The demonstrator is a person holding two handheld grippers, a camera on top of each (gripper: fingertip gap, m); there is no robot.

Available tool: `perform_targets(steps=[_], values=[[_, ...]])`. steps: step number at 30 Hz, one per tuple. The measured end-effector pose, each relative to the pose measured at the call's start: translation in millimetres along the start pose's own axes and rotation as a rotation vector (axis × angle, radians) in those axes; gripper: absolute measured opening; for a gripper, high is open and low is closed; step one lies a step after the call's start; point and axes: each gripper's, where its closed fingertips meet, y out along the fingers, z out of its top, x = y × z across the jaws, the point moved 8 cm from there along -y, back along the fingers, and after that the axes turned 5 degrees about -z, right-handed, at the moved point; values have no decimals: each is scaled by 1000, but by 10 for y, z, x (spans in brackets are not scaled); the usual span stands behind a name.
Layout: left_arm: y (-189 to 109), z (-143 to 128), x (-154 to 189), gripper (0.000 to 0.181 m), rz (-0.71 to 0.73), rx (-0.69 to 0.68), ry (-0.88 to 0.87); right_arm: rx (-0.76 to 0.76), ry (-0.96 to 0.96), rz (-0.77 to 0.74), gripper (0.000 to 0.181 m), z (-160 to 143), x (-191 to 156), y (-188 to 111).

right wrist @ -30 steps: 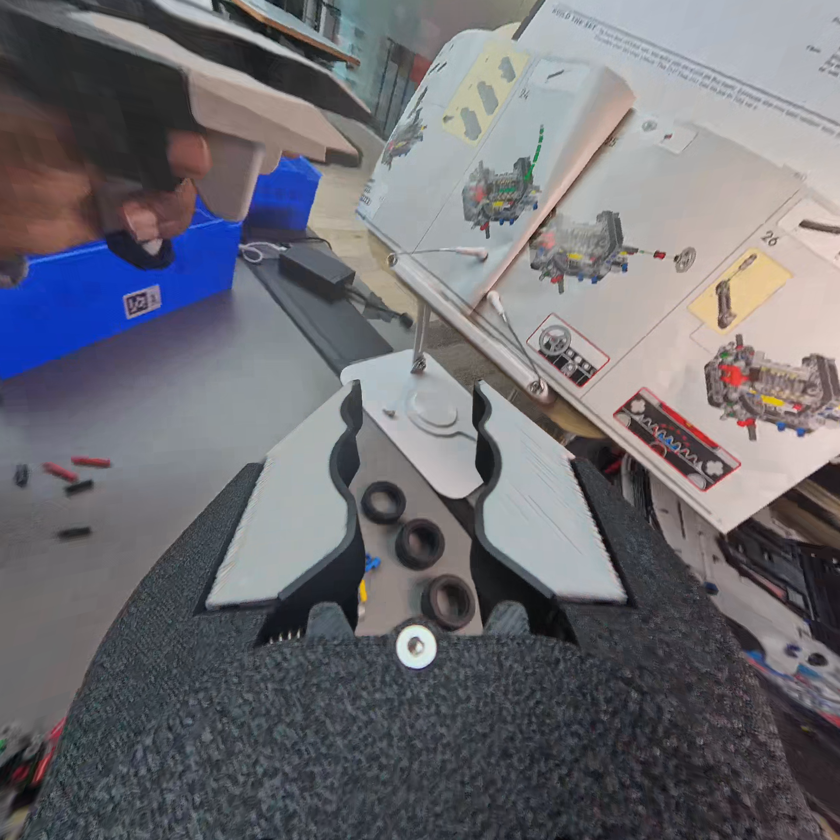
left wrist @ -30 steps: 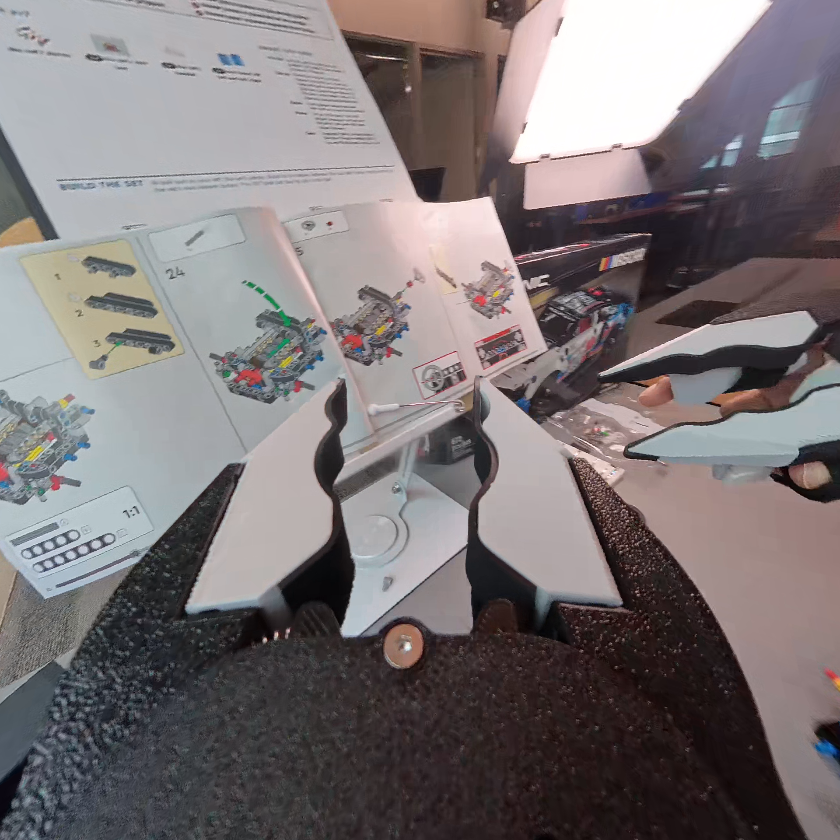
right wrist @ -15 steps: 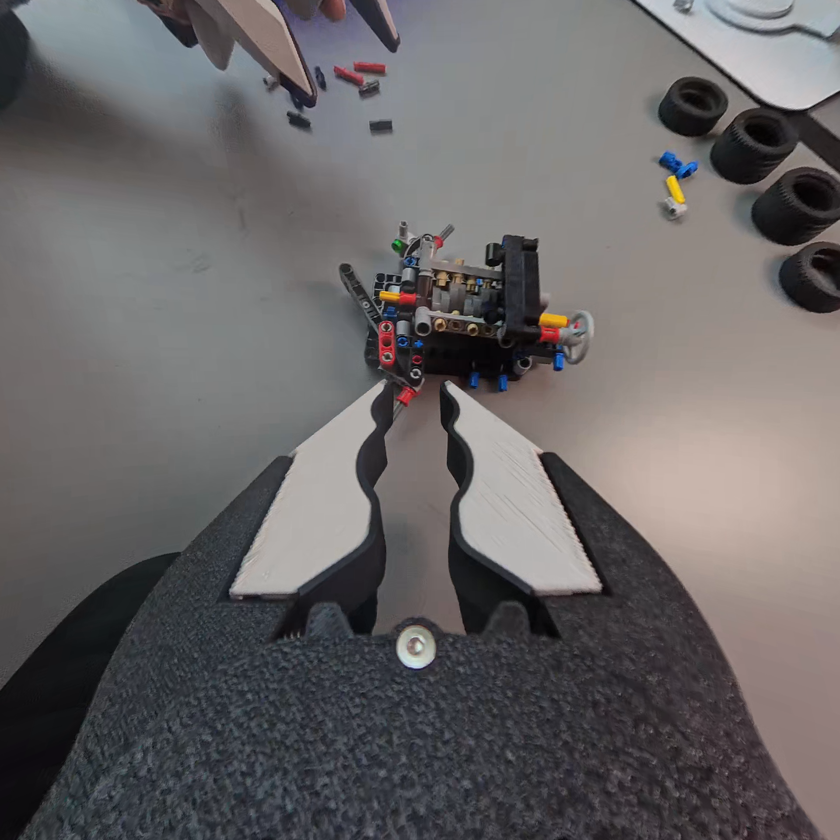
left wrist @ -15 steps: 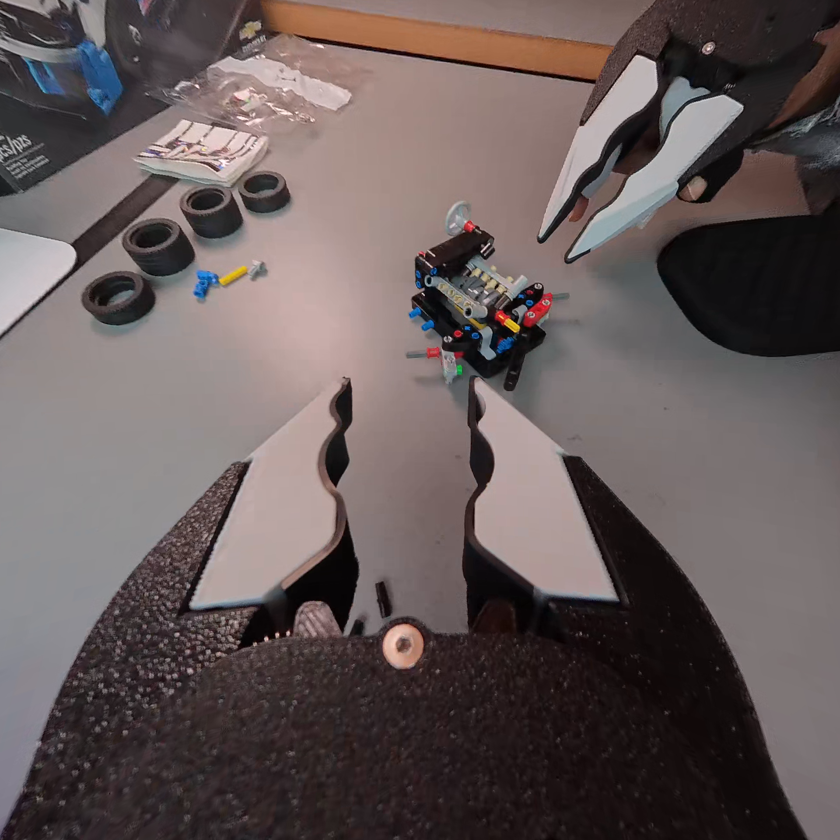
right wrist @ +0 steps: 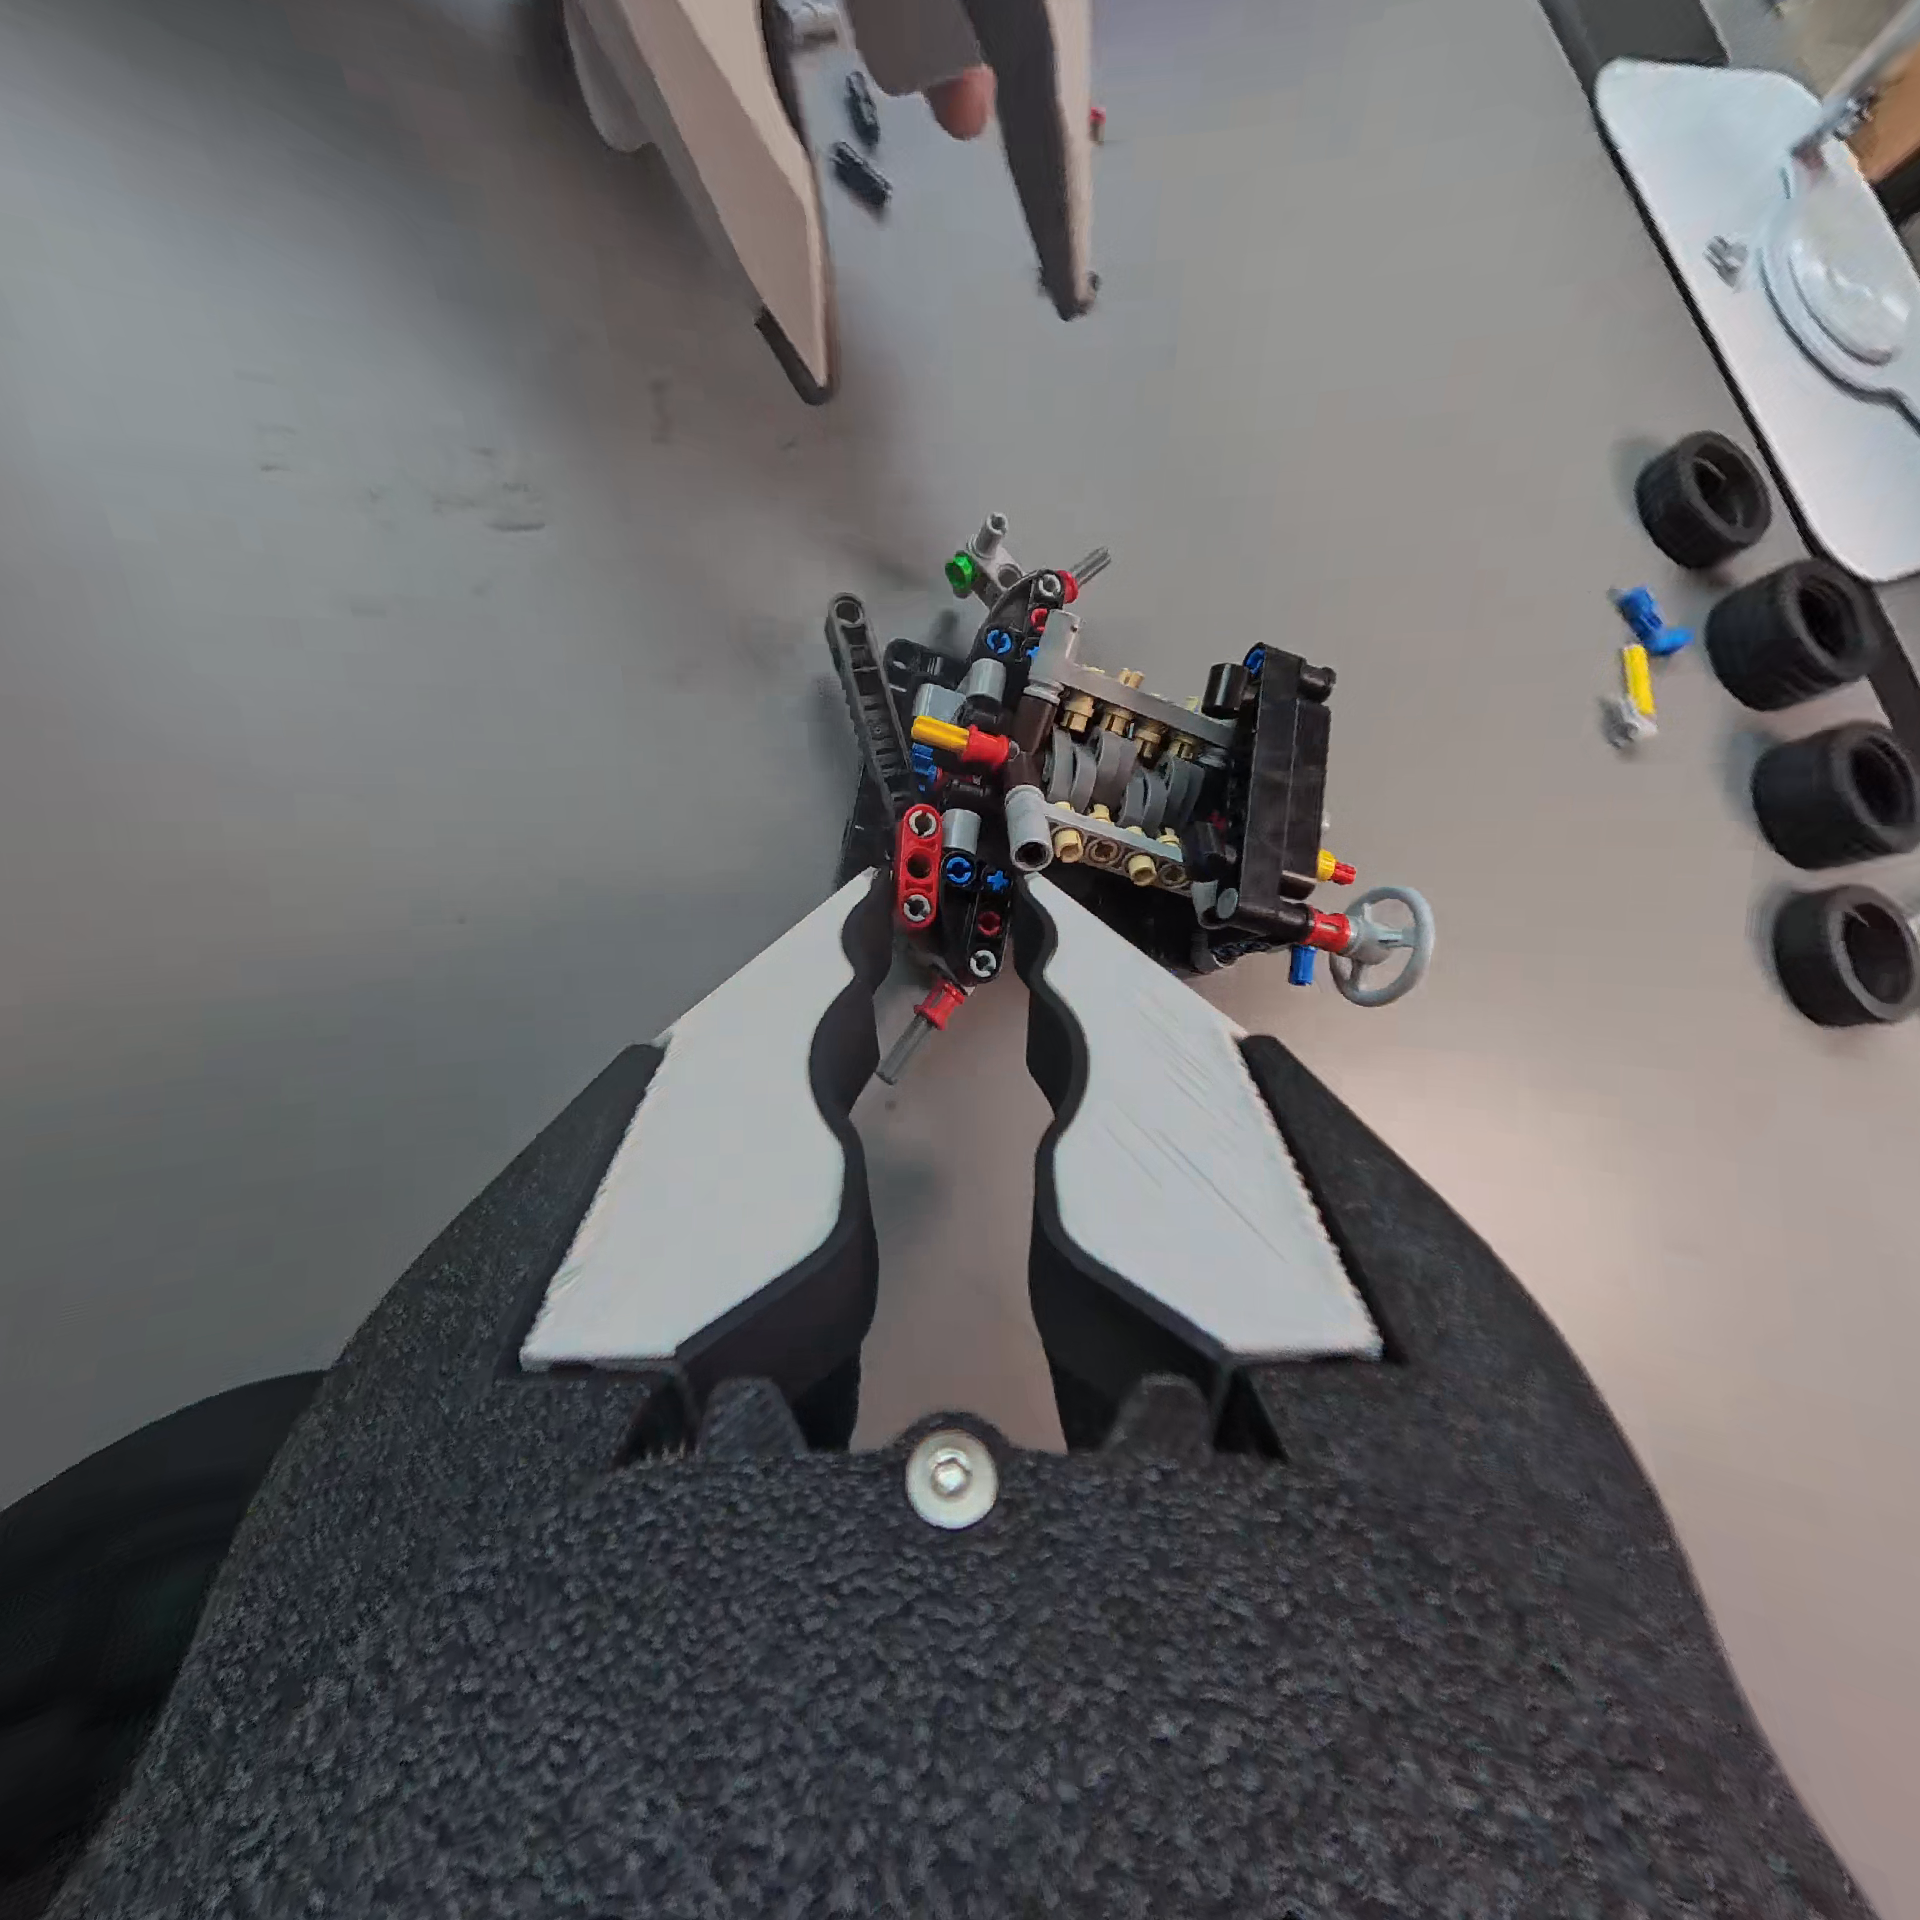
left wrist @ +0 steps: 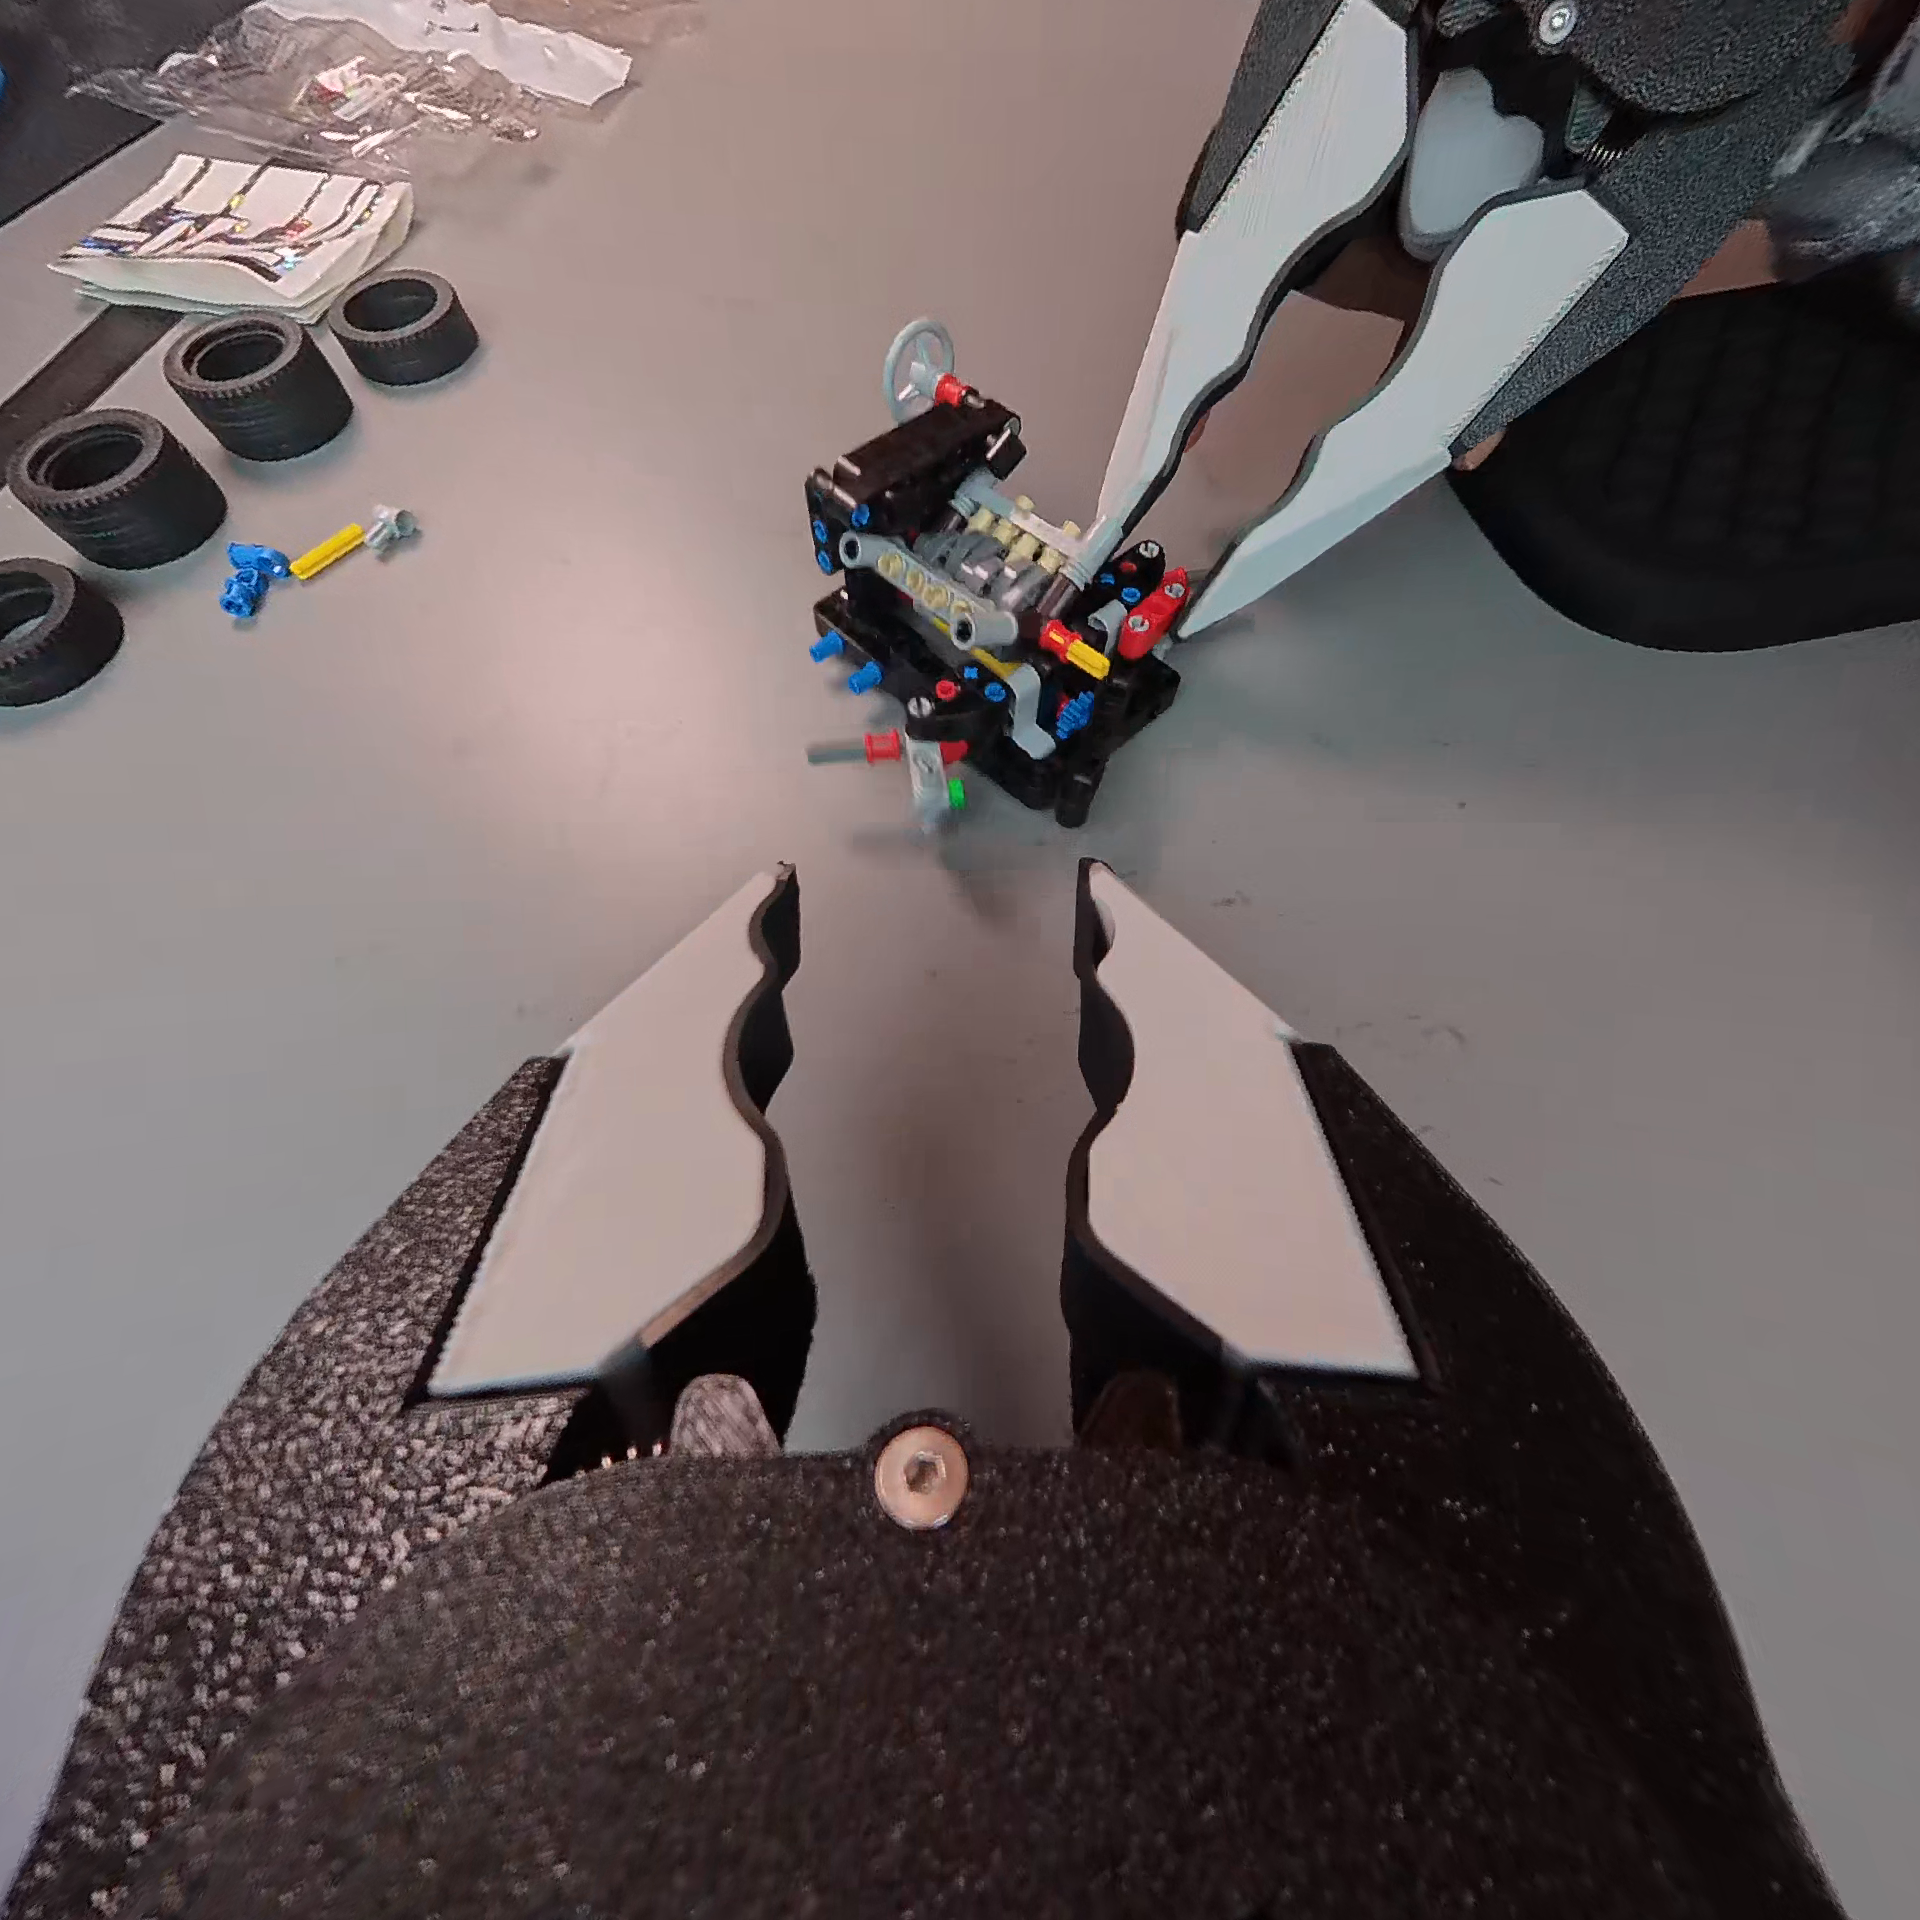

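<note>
A small toy-brick engine model (left wrist: pixel 966 603), black with grey, red, blue and yellow parts and a grey steering wheel, stands on the grey table (left wrist: pixel 520 883). My left gripper (left wrist: pixel 935 868) is open and empty, just above the table, a short way in front of the model. My right gripper (right wrist: pixel 945 883) has its jaws narrowly apart on either side of the red-and-black end of the model (right wrist: pixel 1132 790). I cannot tell whether its fingers press on it. The right gripper also shows in the left wrist view (left wrist: pixel 1143 587), and the left gripper shows in the right wrist view (right wrist: pixel 940 348).
Several black tyres (left wrist: pixel 260 384) lie in a row, also seen in the right wrist view (right wrist: pixel 1797 634). A small blue, yellow and grey piece (left wrist: pixel 312 551) lies beside them. A sticker sheet (left wrist: pixel 239 234) and plastic bags (left wrist: pixel 416 62) lie beyond. A white stand base (right wrist: pixel 1818 260) and small black pins (right wrist: pixel 857 171) are farther off. Left tips to right tips: about 10 centimetres.
Both grippers swung down from the instruction booklet to the table. My right gripper then moved forward until its fingers flank the model's end. My left gripper moved closer to the model.
</note>
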Motion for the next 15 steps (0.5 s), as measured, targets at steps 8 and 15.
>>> perform_targets(steps=[8,15], values=[[16,28,231,102,-191,-64,59,148,-242,247,23,270,-415,52],[191,-115,395,136,-163,-245,69,117,-115,205,33,231,-368,-81]])
